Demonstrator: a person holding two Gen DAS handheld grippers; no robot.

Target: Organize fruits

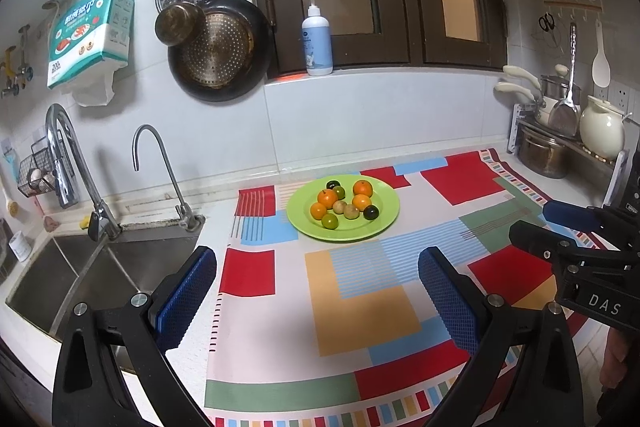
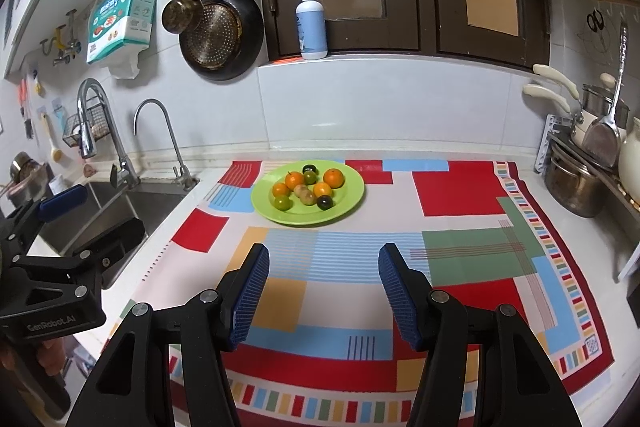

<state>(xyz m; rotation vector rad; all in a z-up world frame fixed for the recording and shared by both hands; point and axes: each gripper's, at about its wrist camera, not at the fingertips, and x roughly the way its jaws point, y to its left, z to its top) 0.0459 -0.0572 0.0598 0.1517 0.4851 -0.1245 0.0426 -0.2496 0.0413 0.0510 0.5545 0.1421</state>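
A green plate [image 1: 384,223] [image 2: 348,199] sits on the patterned cloth near the back wall. It holds several small fruits: orange ones [image 1: 327,198] [image 2: 333,178], green ones [image 1: 330,221] [image 2: 282,203], dark ones [image 1: 371,212] [image 2: 324,202] and tan ones [image 1: 351,211] [image 2: 307,195]. My left gripper [image 1: 318,279] is open and empty, over the cloth well in front of the plate. My right gripper [image 2: 324,275] is open and empty, also in front of the plate. Each gripper shows at the edge of the other's view: the right one [image 1: 560,227], the left one [image 2: 80,215].
A steel sink [image 1: 80,275] with two faucets [image 1: 76,163] lies left of the cloth. Pots and a white kettle [image 1: 600,131] stand on a rack at the right. A pump bottle [image 1: 318,39] stands on the window sill. Pans [image 1: 216,47] hang on the wall.
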